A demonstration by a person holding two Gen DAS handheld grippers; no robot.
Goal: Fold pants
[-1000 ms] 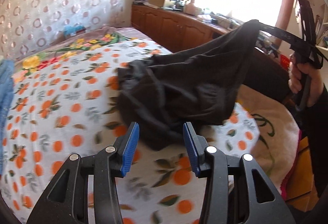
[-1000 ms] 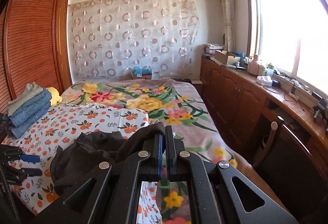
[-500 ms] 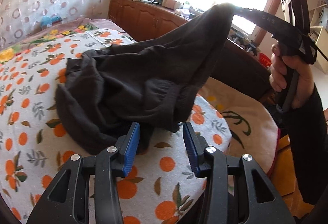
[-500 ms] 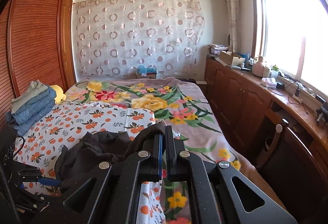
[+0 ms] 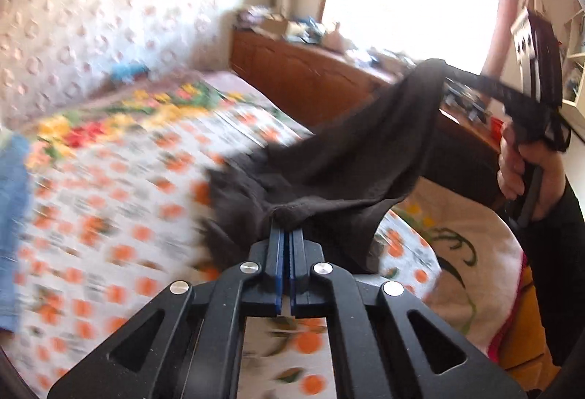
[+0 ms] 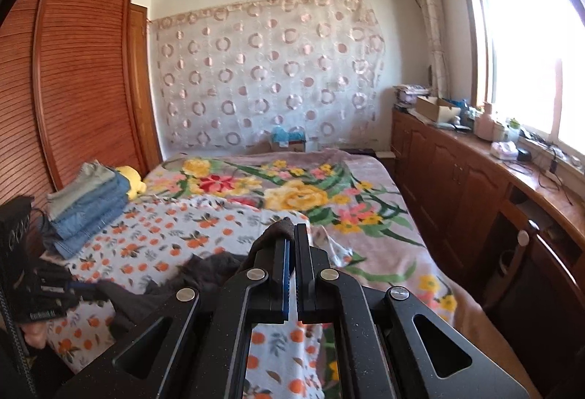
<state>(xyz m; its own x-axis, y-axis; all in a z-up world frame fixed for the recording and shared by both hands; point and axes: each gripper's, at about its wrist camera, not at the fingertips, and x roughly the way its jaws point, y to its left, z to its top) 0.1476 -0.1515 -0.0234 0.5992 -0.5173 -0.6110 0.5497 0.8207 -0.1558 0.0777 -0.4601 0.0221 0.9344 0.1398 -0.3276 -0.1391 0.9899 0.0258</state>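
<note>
The dark grey pants (image 5: 340,161) hang stretched between my two grippers above the bed. My left gripper (image 5: 286,234) is shut on one edge of the pants, its blue pads pressed together. My right gripper (image 6: 290,238) is shut on another edge, a fold of the dark cloth (image 6: 281,229) showing at its tips. In the left wrist view the right gripper (image 5: 453,77) is held up at the right by a hand. In the right wrist view the rest of the pants (image 6: 204,274) sags to the sheet, and the left gripper (image 6: 78,285) is low at the left.
The bed carries an orange-print sheet (image 6: 164,234) over a floral blanket (image 6: 310,194). A stack of folded jeans (image 6: 87,205) and a yellow toy (image 6: 133,179) sit at its left by the wardrobe. A wooden cabinet (image 6: 457,179) runs under the window at right.
My left gripper was open before the pants; it has closed on their edge and lifted. The right gripper stayed shut on the pants and rose a little.
</note>
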